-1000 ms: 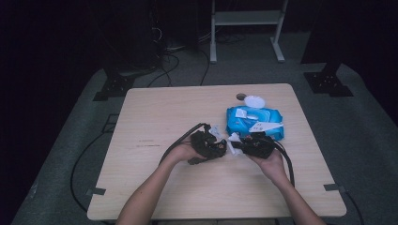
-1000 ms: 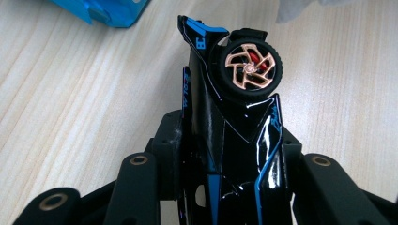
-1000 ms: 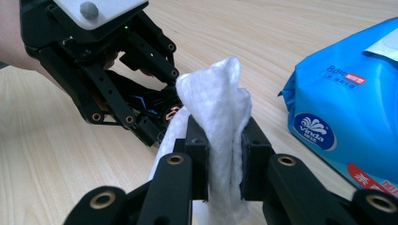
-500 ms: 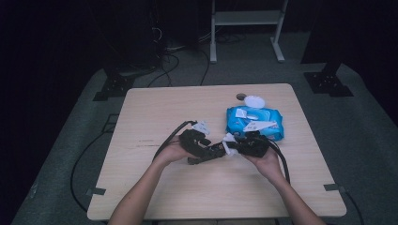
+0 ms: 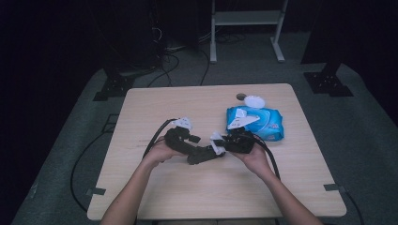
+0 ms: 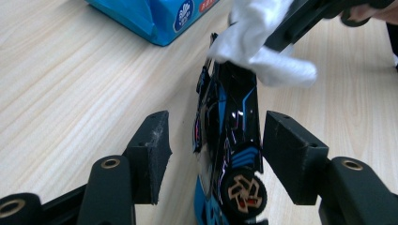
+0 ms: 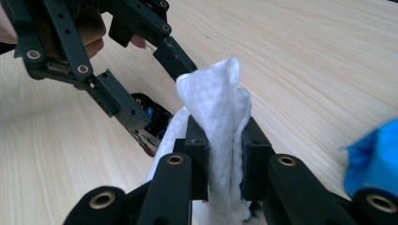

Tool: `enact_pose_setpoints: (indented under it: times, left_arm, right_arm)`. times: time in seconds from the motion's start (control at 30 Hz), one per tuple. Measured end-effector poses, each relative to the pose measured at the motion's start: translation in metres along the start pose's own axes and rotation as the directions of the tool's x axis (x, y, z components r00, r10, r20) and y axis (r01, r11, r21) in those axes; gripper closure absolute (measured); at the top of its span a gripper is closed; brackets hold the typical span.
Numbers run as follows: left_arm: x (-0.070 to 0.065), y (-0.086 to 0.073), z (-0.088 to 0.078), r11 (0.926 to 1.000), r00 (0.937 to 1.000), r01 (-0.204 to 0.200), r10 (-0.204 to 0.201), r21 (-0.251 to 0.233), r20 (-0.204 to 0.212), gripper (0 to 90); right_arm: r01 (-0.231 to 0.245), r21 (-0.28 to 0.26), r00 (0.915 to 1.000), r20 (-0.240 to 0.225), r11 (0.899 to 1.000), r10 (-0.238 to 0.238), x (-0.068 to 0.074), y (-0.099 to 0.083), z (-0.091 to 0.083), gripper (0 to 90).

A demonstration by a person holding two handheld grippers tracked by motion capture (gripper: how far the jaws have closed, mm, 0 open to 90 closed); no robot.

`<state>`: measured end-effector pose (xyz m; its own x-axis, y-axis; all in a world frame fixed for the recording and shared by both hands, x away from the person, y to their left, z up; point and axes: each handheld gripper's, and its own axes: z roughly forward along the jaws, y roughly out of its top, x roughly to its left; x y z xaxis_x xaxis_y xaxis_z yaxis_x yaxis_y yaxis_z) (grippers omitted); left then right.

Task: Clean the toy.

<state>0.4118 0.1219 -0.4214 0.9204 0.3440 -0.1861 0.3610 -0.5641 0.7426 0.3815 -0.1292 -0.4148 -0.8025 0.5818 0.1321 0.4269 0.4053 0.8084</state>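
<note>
Our left gripper (image 6: 213, 154) stands with its black jaws spread, and the glossy black-and-blue toy car (image 6: 230, 140) lies on its side between them; the right jaw is against the car's underside, while the left jaw is clear of it. From above we see that left gripper (image 5: 199, 154) near the middle of the pale wooden table (image 5: 141, 117), pointing toward our right gripper (image 5: 219, 145). Our right gripper (image 7: 224, 161) is clenched on a folded white wet wipe (image 7: 220, 126), which sticks up past the jaw tips. In the left gripper view, that wipe (image 6: 263, 42) is touching the far end of the car. Just beyond our right hand (image 5: 256, 157) lies a blue soft pack of wipes (image 5: 267, 123), its white flip lid (image 5: 244, 119) raised. A small white round cap (image 5: 254, 101) sits near the far edge.
</note>
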Motion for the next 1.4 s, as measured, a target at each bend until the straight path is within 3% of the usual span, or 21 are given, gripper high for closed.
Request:
enact_pose_setpoints:
  times: [0.23,0.43,0.63,0.73,0.8,0.9,1.0,1.13,1.4]
  left_arm:
    - [0.003,-0.004,-0.001,0.9998,0.9995,0.019,-0.019,-0.006,0.024,42.6]
    - [0.004,-0.007,0.003,0.9991,0.9989,0.034,-0.035,0.026,0.032,41.6]
    - [-0.001,-0.020,0.008,0.9998,0.9998,0.001,-0.001,0.018,0.020,39.2]
    - [-0.005,-0.033,0.011,0.9986,0.9984,-0.053,0.053,-0.004,-0.018,40.8]
    - [-0.008,-0.041,0.012,0.9965,0.9965,-0.073,0.072,-0.041,-0.042,43.1]
    - [-0.011,-0.048,0.015,0.9946,0.9939,-0.087,0.082,-0.057,-0.073,48.7]
    - [-0.012,-0.052,0.020,0.9961,0.9955,-0.078,0.075,-0.042,-0.058,51.5]
    - [-0.016,-0.055,0.029,0.9912,0.9875,-0.131,0.132,0.017,-0.085,54.5]
    - [-0.018,-0.054,0.033,0.9864,0.9800,-0.165,0.164,0.006,-0.113,64.7]
  right_arm:
    - [0.010,0.026,0.9999,-0.005,1.000,-0.010,0.003,0.000,0.012,76.6]
    - [0.029,0.032,0.9996,0.000,0.999,-0.029,0.004,-0.001,0.012,76.5]
    - [0.028,0.026,0.9996,-0.007,0.999,-0.028,0.004,-0.003,0.011,76.4]
    - [0.030,0.024,0.9995,-0.006,0.999,-0.030,0.004,-0.003,0.012,76.5]
    - [0.034,0.025,0.9994,-0.004,0.999,-0.034,0.004,-0.003,0.012,76.5]
    - [0.033,0.025,0.9994,-0.002,0.999,-0.033,0.004,-0.003,0.012,76.5]
    - [0.037,0.027,0.9993,0.000,0.999,-0.037,0.004,-0.003,0.011,76.5]
    - [0.045,0.031,0.9990,0.004,0.998,-0.045,0.005,-0.003,0.011,76.6]
    - [0.049,0.020,0.9988,0.004,0.999,-0.049,0.006,-0.005,0.010,76.6]
